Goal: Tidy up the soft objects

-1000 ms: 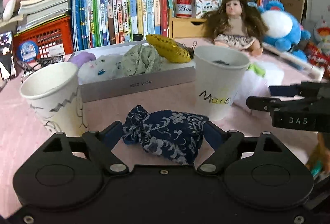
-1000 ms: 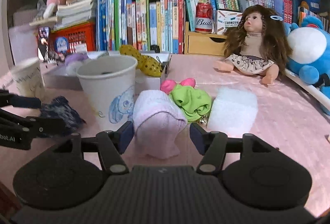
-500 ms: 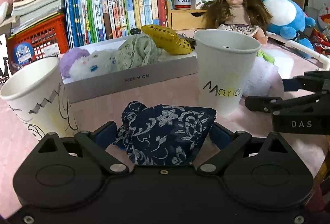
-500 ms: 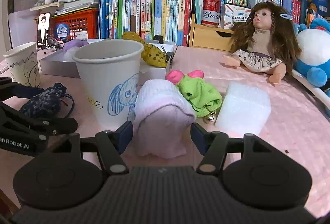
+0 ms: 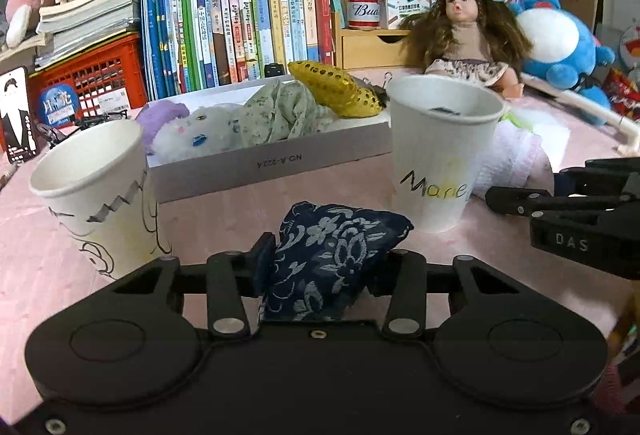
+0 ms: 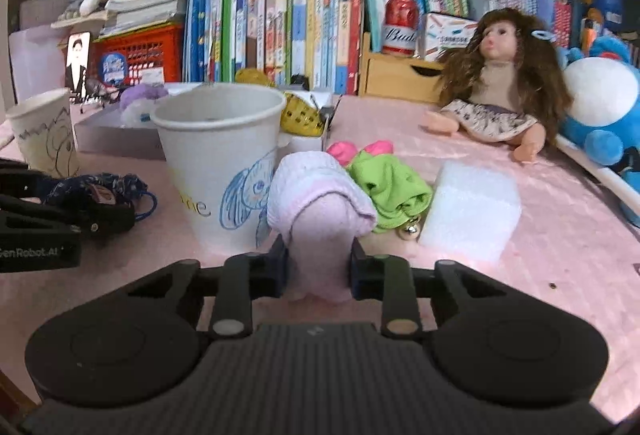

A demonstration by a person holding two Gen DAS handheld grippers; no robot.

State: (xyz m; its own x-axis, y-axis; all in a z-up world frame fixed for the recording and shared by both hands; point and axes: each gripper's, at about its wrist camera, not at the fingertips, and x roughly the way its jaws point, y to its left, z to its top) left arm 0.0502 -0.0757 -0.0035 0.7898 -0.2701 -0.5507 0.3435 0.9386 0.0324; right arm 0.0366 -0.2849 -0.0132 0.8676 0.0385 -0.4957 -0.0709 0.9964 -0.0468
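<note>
My left gripper [image 5: 320, 267] is shut on a dark blue floral cloth pouch [image 5: 336, 255] and squeezes it just above the pink table; the pouch also shows in the right wrist view [image 6: 96, 187]. My right gripper [image 6: 318, 269] is shut on a rolled pale pink cloth [image 6: 316, 207]. A grey open box [image 5: 272, 159] behind holds a white plush, a green floral cloth [image 5: 280, 115] and a yellow sequin toy [image 5: 332, 91]. A green cloth with pink ends [image 6: 388, 183] and a white foam block [image 6: 472, 211] lie right of the pink cloth.
A paper cup marked "Marie" [image 5: 440, 151] stands between the grippers, also in the right wrist view [image 6: 220, 163]. A second paper cup [image 5: 92, 195] stands at the left. A doll [image 6: 500, 83], a blue plush [image 6: 600, 115], books and a red can [image 5: 363, 1] line the back.
Both grippers have closed: the left one onto the blue floral pouch, the right one onto the pink cloth. Both have moved slightly forward and lifted a little.
</note>
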